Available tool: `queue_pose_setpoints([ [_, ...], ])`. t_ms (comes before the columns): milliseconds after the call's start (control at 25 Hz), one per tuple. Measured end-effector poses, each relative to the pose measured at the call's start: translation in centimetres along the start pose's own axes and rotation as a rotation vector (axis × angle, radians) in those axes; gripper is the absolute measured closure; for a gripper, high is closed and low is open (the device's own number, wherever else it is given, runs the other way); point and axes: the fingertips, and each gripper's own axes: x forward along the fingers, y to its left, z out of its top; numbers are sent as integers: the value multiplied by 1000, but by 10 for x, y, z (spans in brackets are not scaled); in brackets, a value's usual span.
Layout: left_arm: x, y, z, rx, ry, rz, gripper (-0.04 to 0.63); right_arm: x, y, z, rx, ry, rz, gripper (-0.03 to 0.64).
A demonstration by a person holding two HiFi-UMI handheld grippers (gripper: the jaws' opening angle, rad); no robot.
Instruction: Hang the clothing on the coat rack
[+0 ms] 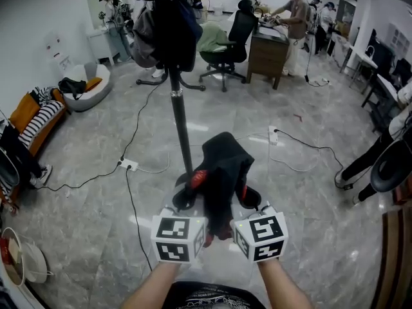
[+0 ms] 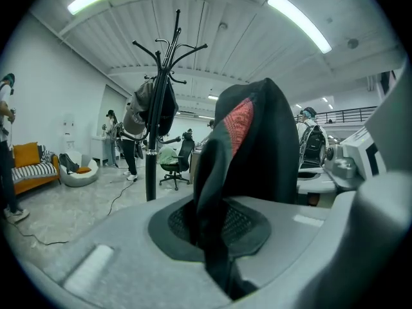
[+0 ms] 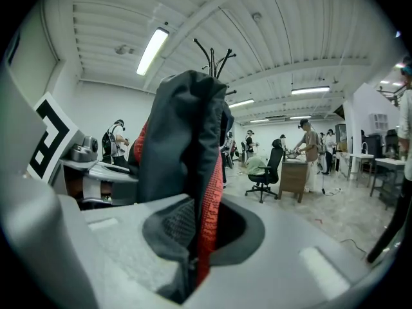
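A black garment with red lining is bunched up and held between my two grippers, low in the head view. My left gripper is shut on its left side and my right gripper on its right side. In the left gripper view the cloth rises out of the closed left gripper. The right gripper view shows the garment pinched in the right gripper. The black coat rack stands just ahead, with dark and grey clothes on its top hooks. Its hooks also show in both gripper views, coat rack and coat rack.
A power strip and cables lie on the marble floor left of the rack. An office chair and a wooden desk stand behind it, with several people at the back. An orange sofa is at the left; a person's legs at the right.
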Motion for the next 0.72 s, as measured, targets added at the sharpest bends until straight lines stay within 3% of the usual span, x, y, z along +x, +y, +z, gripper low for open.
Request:
queue_pose_setpoints([
  [360,38,52,18,7,-2,-58,568,58,4,16,0,9,-57,594],
  [720,63,78,27,10,-7,-123,568,91,3,26,1,13,-126,594],
])
